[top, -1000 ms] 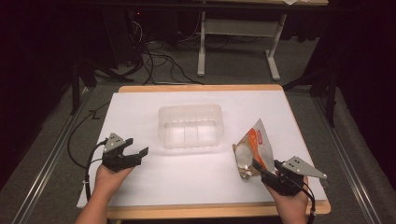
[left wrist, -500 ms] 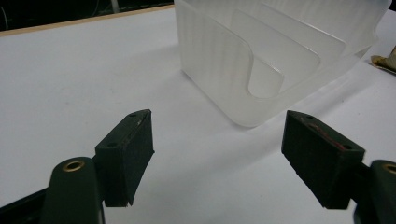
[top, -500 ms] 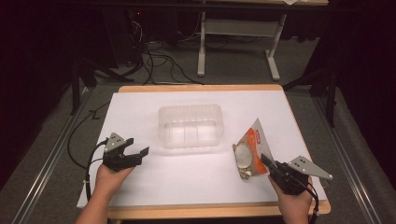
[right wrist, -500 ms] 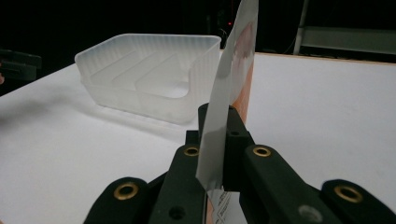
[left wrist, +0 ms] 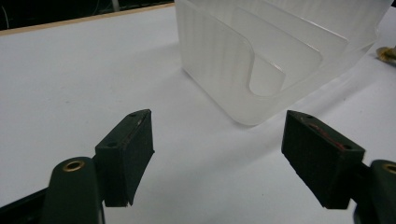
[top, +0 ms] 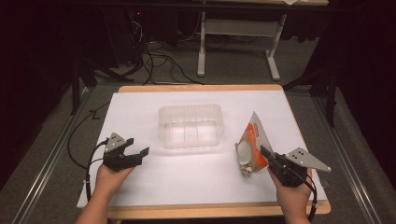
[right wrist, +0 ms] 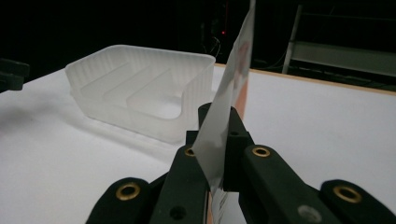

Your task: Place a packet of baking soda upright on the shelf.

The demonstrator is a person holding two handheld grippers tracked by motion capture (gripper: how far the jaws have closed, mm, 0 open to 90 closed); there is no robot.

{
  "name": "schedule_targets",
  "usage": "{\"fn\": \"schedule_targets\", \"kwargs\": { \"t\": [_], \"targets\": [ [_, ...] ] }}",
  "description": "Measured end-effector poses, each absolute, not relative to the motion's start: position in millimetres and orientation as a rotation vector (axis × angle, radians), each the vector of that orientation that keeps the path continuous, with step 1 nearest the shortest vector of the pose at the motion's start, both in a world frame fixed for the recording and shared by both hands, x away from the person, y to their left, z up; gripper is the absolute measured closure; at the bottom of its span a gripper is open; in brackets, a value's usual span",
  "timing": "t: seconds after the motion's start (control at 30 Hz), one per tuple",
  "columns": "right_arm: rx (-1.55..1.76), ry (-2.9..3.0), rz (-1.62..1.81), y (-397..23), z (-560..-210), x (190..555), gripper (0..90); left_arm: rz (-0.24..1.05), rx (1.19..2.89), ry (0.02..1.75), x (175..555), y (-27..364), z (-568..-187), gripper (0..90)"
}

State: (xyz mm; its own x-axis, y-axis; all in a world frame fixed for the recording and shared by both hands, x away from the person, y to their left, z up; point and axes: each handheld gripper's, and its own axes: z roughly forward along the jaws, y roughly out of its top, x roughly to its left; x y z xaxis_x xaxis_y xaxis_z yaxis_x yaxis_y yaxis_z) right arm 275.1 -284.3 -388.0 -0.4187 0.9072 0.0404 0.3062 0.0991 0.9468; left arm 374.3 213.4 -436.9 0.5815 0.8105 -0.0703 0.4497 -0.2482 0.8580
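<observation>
An orange and white snack pouch (top: 251,147) stands tilted off the white table at the right, pinched along its edge by my right gripper (top: 267,157), which is shut on it. In the right gripper view the pouch (right wrist: 229,98) rises edge-on between the closed jaws. A clear ribbed plastic container (top: 190,125) with inner dividers sits at the middle of the table. My left gripper (top: 138,155) rests low at the left front, open, nothing between its jaws. In the left gripper view the container (left wrist: 275,51) lies just beyond the spread pads (left wrist: 130,149).
The table (top: 140,107) is covered by a white sheet with a wooden rim. Black cables trail off the left side and across the floor behind. A metal stand (top: 238,42) sits on the floor beyond the far edge.
My right gripper has drawn slightly back toward the front edge with the pouch, which now leans more. The left gripper has stayed put.
</observation>
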Motion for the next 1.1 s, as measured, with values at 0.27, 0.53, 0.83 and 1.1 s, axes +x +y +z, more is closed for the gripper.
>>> {"fn": "schedule_targets", "kwargs": {
  "t": [0.27,0.53,0.83,1.1],
  "targets": [
    [1.139,1.762,1.329,-288,-368,282,90.0,0.495,1.891,1.016,375,213,-438,25.5],
    [1.105,1.750,1.328,-285,-344,295,90.0,0.492,1.884,1.015,375,214,-437,25.4],
    [1.053,1.776,1.345,-256,-325,315,90.0,0.489,1.875,1.013,374,215,-436,25.4],
    [1.001,1.794,1.386,-229,-315,329,90.0,0.488,1.870,1.013,374,216,-436,25.4]
  ]
}}
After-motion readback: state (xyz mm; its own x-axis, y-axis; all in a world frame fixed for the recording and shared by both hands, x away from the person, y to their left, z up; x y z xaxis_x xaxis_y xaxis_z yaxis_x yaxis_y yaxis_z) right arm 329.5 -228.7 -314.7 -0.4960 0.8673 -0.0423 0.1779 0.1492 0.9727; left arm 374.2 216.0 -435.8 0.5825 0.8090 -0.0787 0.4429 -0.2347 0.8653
